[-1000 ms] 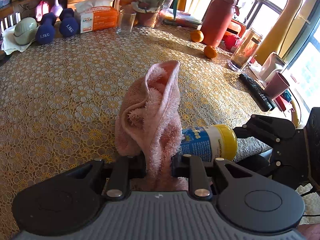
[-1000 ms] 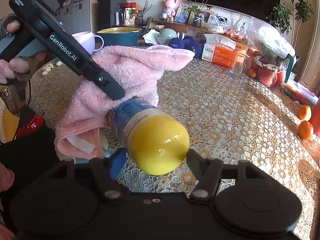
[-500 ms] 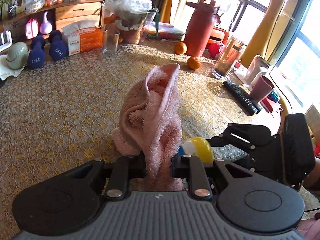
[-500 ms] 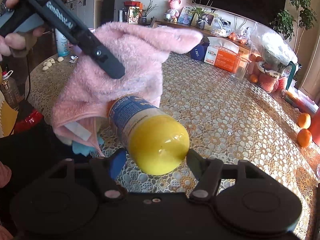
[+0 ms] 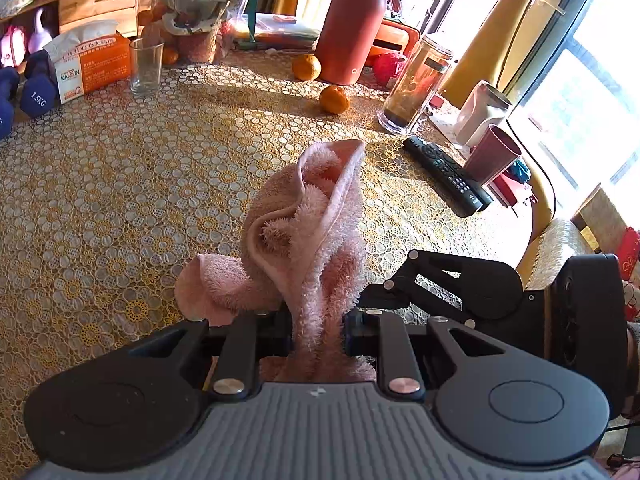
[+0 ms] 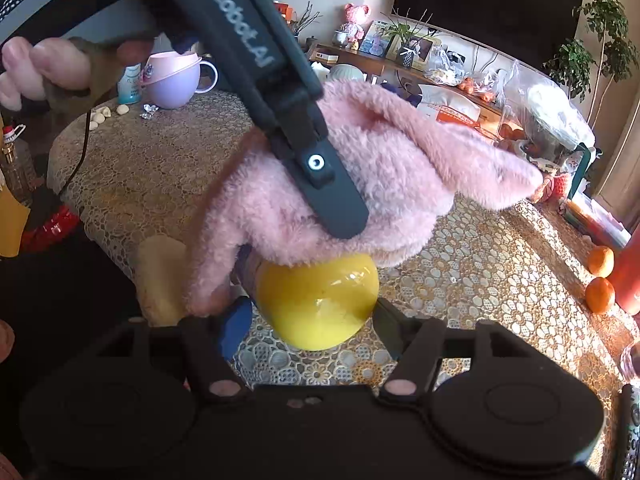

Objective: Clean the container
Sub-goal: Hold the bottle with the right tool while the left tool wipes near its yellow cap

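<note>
My left gripper (image 5: 316,320) is shut on a fluffy pink towel (image 5: 308,220), which stands up in a bunch between its fingers. In the right wrist view the towel (image 6: 380,184) drapes over the container (image 6: 320,300), a bottle with a yellow rounded end. Its blue label is hidden under the cloth. My right gripper (image 6: 316,312) is shut on the container, one finger on each side of the yellow end. A left finger (image 6: 320,184) presses into the towel just above the container. The container is hidden in the left wrist view.
A lace cloth covers the table (image 5: 120,184). To the right lie a remote control (image 5: 446,176), a maroon cup (image 5: 494,154) and a glass jar (image 5: 416,84). Farther back are two oranges (image 5: 334,98), a red flask (image 5: 356,24), a drinking glass (image 5: 146,66), a tissue box (image 5: 92,66) and dumbbells (image 5: 34,88).
My left gripper has carried the towel along the container toward its yellow end, covering the blue label. The container has dropped out of the left wrist view. The right gripper has stayed in place.
</note>
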Tool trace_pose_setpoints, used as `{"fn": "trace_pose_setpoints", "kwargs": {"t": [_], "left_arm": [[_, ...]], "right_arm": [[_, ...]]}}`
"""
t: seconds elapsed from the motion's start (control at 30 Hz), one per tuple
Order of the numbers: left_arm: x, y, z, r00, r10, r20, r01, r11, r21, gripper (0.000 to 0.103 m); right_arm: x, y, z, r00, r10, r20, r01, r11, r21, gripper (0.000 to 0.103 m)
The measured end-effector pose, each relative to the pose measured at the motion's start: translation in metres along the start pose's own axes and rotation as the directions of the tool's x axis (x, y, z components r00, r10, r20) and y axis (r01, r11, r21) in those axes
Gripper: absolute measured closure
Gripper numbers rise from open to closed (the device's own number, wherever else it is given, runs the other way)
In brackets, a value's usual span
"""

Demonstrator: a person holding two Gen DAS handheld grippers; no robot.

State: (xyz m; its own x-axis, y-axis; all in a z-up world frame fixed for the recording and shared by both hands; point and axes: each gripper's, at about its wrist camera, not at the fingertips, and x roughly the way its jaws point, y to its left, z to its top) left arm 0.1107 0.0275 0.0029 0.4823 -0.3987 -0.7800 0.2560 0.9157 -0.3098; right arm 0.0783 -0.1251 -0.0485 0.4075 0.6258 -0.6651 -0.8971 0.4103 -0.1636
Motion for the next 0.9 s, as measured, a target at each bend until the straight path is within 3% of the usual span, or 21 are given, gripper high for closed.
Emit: {"fn": "trace_pose_setpoints", "kwargs": {"t": [0.4, 0.9], "left_arm": [[-0.009, 0.040, -0.009, 0.998, 0.056, 0.010, -0.055, 0.994, -0.093, 0.082], [-0.021, 0.087, -0.038, 0.991, 0.131, 0.004, -0.126, 0.966, -0.226, 0.082]], "right_arm": [[0.003, 0.000, 0.002, 1.000, -0.014, 0.005, 0.014, 1.000, -0.027, 0.038], [0.004, 0.001, -0.002, 1.000, -0.019, -0.002, 0.019, 0.999, -0.032, 0.038]]}}
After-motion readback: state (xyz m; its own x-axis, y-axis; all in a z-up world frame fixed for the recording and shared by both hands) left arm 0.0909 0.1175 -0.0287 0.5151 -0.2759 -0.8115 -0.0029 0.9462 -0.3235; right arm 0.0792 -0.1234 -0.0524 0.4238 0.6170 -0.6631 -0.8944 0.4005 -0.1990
